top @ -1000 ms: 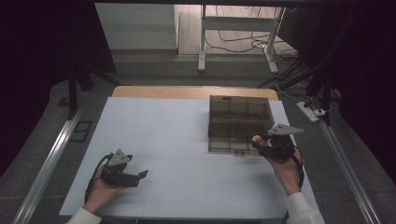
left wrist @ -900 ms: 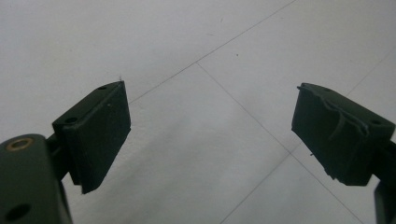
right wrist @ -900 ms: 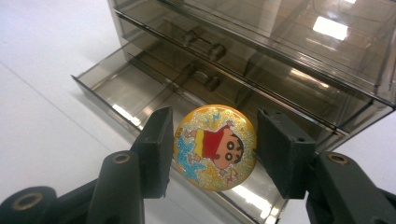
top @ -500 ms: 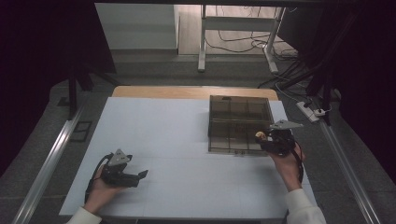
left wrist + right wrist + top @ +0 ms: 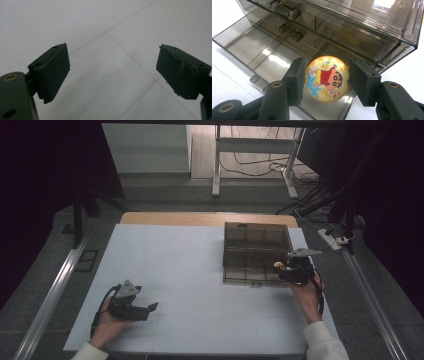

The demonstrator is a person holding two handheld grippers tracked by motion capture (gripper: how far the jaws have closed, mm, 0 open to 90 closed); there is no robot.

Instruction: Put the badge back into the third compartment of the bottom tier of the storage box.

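Right gripper view, jaws clamping cartoon ball (image 5: pixel 327 78), over smoky organizer box (image 5: pixel 262 47)

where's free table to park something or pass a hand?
Free: the white table left of the smoky compartment box, and the near strip between the left tongs and the right tongs. Crowded: the box's right near corner, where the right tongs hold a round cartoon badge over it.

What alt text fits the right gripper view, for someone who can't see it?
The right gripper is shut on a round cartoon badge, holding it over a compartment of an open smoky plastic box. The box lid rises behind, on a white table.
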